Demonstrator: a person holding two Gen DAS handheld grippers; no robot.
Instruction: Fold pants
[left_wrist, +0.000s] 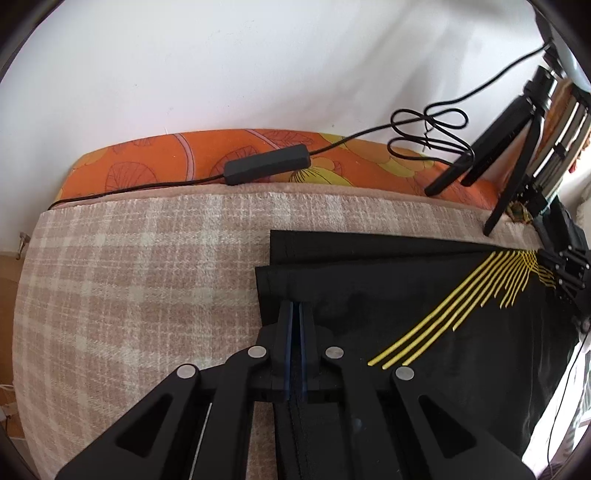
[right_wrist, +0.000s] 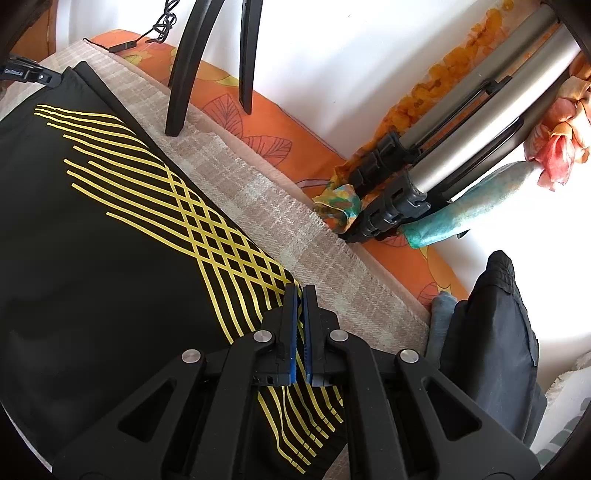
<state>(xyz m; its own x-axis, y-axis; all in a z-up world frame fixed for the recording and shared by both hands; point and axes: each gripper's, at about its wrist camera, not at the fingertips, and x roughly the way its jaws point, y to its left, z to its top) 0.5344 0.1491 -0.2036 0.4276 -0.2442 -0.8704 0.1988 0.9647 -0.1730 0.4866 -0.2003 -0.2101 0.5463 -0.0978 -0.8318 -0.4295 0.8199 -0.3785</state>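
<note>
Black pants with yellow stripes lie on a beige plaid blanket, with one layer folded over another at their left end. My left gripper is shut on the hem edge of the upper layer. In the right wrist view the pants show a yellow crossed-line print. My right gripper is shut on the pants' edge by the print. The right gripper also shows in the left wrist view at the far right.
An orange floral sheet borders the blanket by the white wall. A black power adapter with cable lies on it. Tripod legs and black stand legs rest on the bed edge. Dark folded clothes lie at right.
</note>
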